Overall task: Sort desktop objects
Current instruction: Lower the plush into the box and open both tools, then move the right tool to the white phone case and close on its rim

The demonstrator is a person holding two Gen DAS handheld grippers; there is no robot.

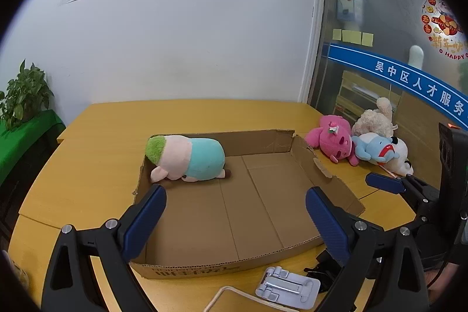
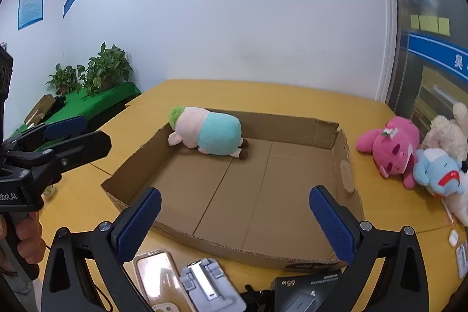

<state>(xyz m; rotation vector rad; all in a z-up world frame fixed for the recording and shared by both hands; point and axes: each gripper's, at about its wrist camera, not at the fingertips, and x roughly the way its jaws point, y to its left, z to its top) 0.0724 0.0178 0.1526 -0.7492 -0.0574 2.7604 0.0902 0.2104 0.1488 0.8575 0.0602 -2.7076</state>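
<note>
A shallow cardboard box (image 1: pixel 257 142) (image 2: pixel 292 127) lies open on the yellow table. A plush pig (image 1: pixel 187 158) (image 2: pixel 209 130) with green hair and a teal body rests in its far left corner. Right of the box lie a pink plush (image 1: pixel 330 141) (image 2: pixel 392 148), a light blue plush (image 1: pixel 374 149) (image 2: pixel 438 171), a beige plush (image 1: pixel 374 119) and a white one (image 1: pixel 402 154). My left gripper (image 1: pixel 237 221) hangs open over the box's near edge, holding nothing. My right gripper (image 2: pixel 234 224) is open too, over the box's near right part.
Near the front edge lie a grey folding phone stand (image 1: pixel 288 287) (image 2: pixel 207 285), a phone in a pale case (image 2: pixel 155 279), a black 65W charger box (image 2: pixel 307 294) and a black adapter (image 1: pixel 321 268). Potted plants (image 2: pixel 96 72) stand on a green-covered side table at left. A hand (image 2: pixel 27 236) holds the left gripper's handle.
</note>
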